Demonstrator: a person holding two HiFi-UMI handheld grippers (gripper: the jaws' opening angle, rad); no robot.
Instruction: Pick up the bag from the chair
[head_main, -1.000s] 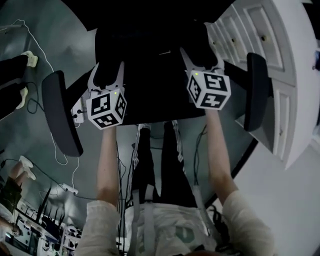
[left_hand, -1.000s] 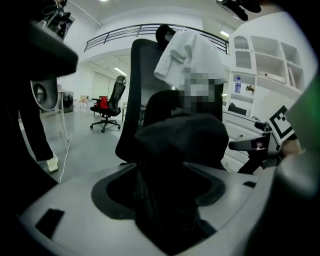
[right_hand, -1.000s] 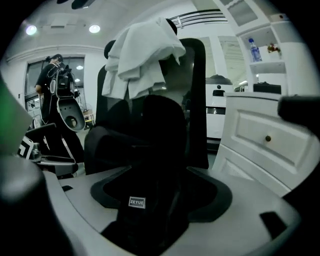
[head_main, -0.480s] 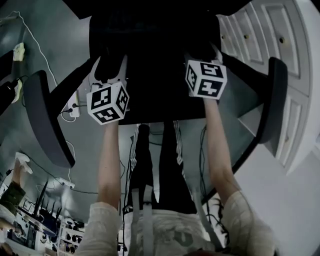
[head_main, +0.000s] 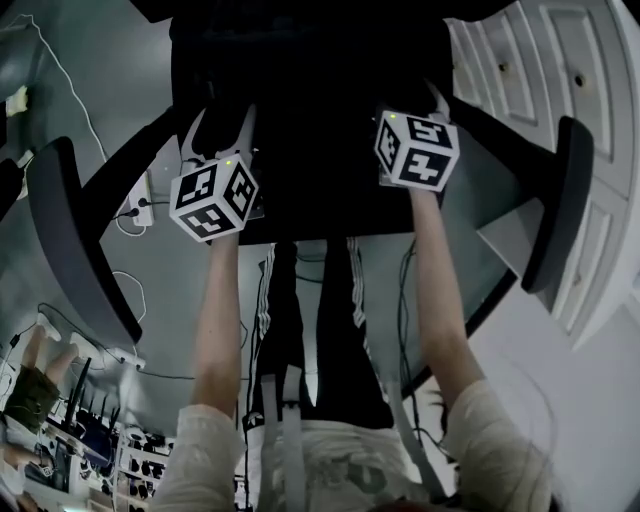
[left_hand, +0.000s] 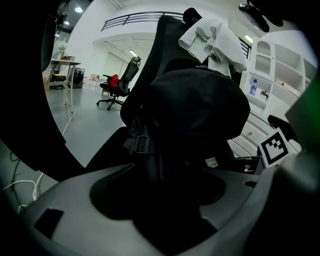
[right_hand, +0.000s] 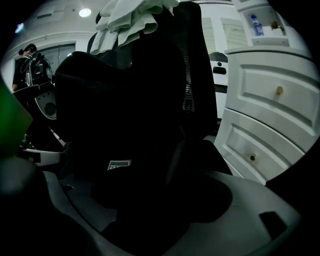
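Observation:
A black bag (head_main: 310, 80) sits on the seat of a black office chair (head_main: 320, 215). In the left gripper view the bag (left_hand: 197, 107) fills the middle, a strap with a buckle (left_hand: 142, 145) hanging at its left. My left gripper (head_main: 222, 128) is at the bag's near left side. Its jaws have just been opening and stand wide, with dark bag fabric low between them (left_hand: 165, 200). My right gripper (head_main: 408, 100) is at the bag's near right side, open too. In the right gripper view the bag (right_hand: 115, 115), with a small label, lies just ahead of those jaws (right_hand: 160, 210).
The chair's armrests (head_main: 75, 235) (head_main: 560, 200) flank both grippers. A white cloth (left_hand: 212, 37) hangs over the chair back. White drawers (head_main: 560, 90) stand close on the right. A power strip with cables (head_main: 140, 200) lies on the floor at left. Another chair (left_hand: 117, 85) stands far off.
Both grippers have sunk onto the bag, further up the picture. The chair has grown larger in the head view, its armrests spreading outward.

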